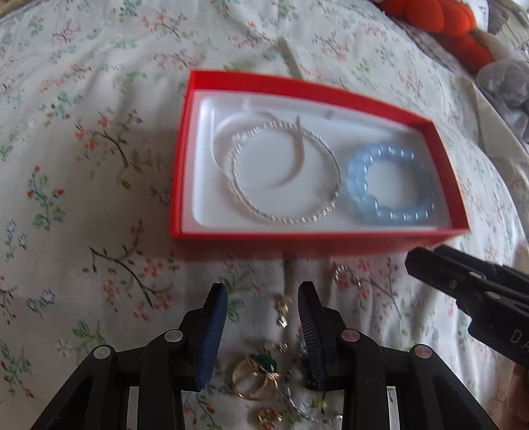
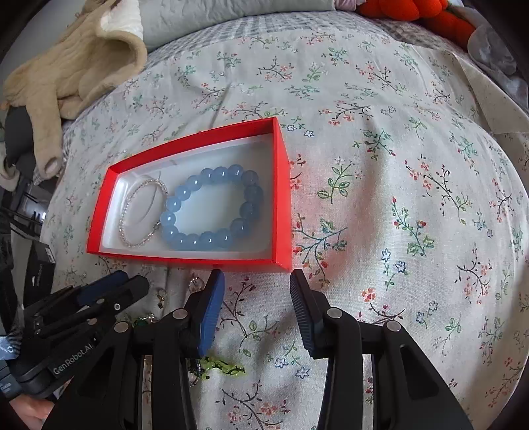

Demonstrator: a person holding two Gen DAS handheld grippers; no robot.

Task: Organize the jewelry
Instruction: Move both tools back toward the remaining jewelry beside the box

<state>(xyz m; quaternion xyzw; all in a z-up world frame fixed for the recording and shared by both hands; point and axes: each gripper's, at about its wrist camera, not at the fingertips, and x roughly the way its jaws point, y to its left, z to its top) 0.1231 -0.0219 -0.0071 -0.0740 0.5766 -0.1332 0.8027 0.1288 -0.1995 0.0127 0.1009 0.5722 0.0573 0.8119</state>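
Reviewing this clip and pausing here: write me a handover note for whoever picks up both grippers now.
Left gripper: open, empty, above the loose pile of rings and small pieces on the bedspread.
Right gripper: open, empty, just in front of the red box.
Done: the blue bead bracelet and silver bangle lie in the box.
Left: rings, earrings, chain and green bead piece remain outside.

I see a red box (image 1: 317,239) with white lining, pale blue bead bracelet (image 1: 390,183), silver bangle (image 1: 284,172), cream bedsheet (image 2: 413,198) sprigged with small flowers, orange plush (image 1: 439,20) far right, gold rings (image 1: 254,380) near.
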